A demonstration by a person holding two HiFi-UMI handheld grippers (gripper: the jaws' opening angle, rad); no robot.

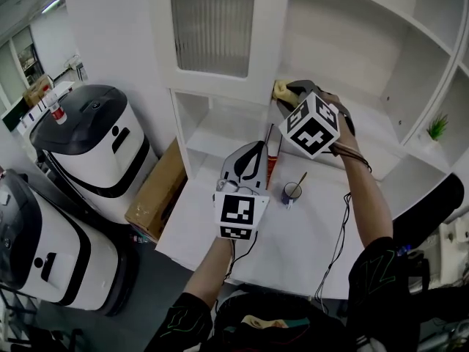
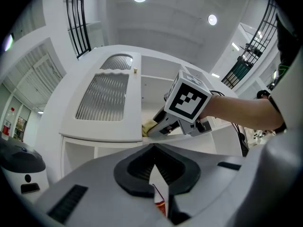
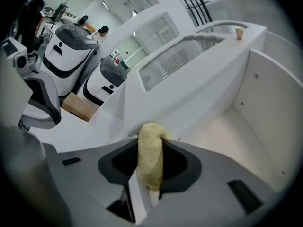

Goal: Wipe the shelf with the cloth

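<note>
A yellow cloth (image 3: 150,160) is pinched between the jaws of my right gripper (image 1: 287,94), which is shut on it. The cloth (image 1: 279,89) is at the left end of the white shelf (image 1: 370,127), beside the cabinet door. The shelf board (image 3: 222,126) runs off to the right under the cloth. From the left gripper view the cloth (image 2: 149,126) shows under the right gripper's marker cube. My left gripper (image 1: 259,148) hangs lower, over the desk, shut on a slim white and red carton (image 2: 159,194). That carton (image 1: 272,158) sticks out beside its jaws.
A ribbed-glass cabinet door (image 1: 212,24) stands open left of the cloth. A blue cup (image 1: 292,191) with a stick stands on the desk, with a cable (image 1: 337,240) nearby. A small green plant (image 1: 437,127) sits on a right shelf. White robots (image 1: 95,145) and a cardboard box (image 1: 157,189) stand at left.
</note>
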